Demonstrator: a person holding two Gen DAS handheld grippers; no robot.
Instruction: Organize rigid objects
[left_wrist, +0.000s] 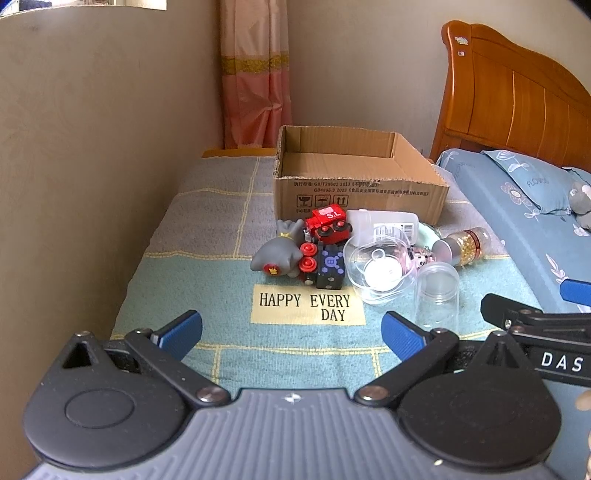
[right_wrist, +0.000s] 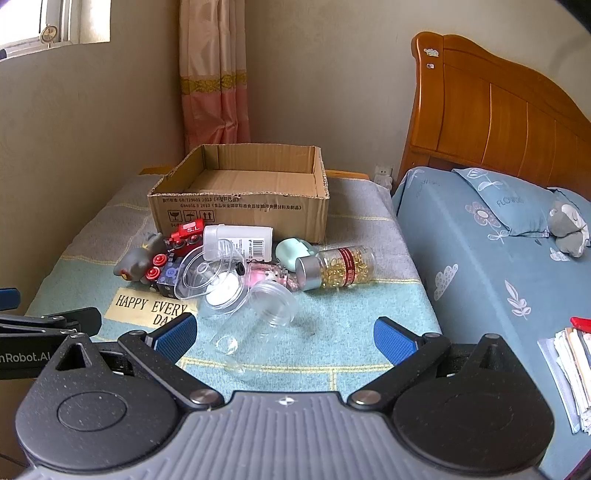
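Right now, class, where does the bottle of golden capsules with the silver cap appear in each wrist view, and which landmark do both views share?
Left wrist view: the capsule bottle lies on its side right of centre, right of the toy pile.
Right wrist view: the capsule bottle lies near centre, cap toward the left.
Shared landmark: the cardboard box behind it.

left wrist: angled down, near | right wrist: same | shared: cardboard box (left_wrist: 360, 192)
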